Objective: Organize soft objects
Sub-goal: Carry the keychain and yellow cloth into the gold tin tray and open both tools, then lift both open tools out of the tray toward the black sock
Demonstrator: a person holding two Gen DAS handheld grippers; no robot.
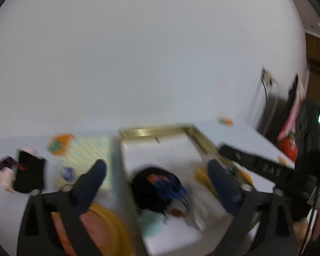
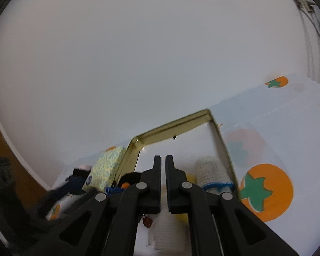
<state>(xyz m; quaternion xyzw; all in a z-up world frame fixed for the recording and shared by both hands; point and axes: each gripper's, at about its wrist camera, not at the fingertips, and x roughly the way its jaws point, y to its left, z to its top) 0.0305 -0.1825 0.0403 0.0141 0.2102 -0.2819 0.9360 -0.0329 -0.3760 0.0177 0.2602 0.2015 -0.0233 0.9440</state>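
Observation:
The left wrist view is blurred. My left gripper (image 1: 157, 171) stands wide open, its blue fingertips (image 1: 96, 170) on either side of a black soft bundle (image 1: 157, 189) with orange and blue patches. Nothing presses on the bundle, which lies in a white box with a gold rim (image 1: 151, 131). My right gripper (image 2: 163, 160) is shut over the same box (image 2: 170, 128), with nothing visible between its black fingers (image 1: 245, 160). Inside the box lie a white gauze roll (image 2: 211, 170) tied with blue yarn, another white roll (image 2: 166, 224) and the black bundle (image 2: 130, 177).
A yellow-patterned tissue packet (image 2: 108, 166) stands against the box's left wall. Left of it lies a black object (image 1: 28, 175), and yellow and pink rolls (image 1: 104, 224) lie near the front. The tablecloth (image 2: 266, 189) has orange tomato prints. A white wall stands behind.

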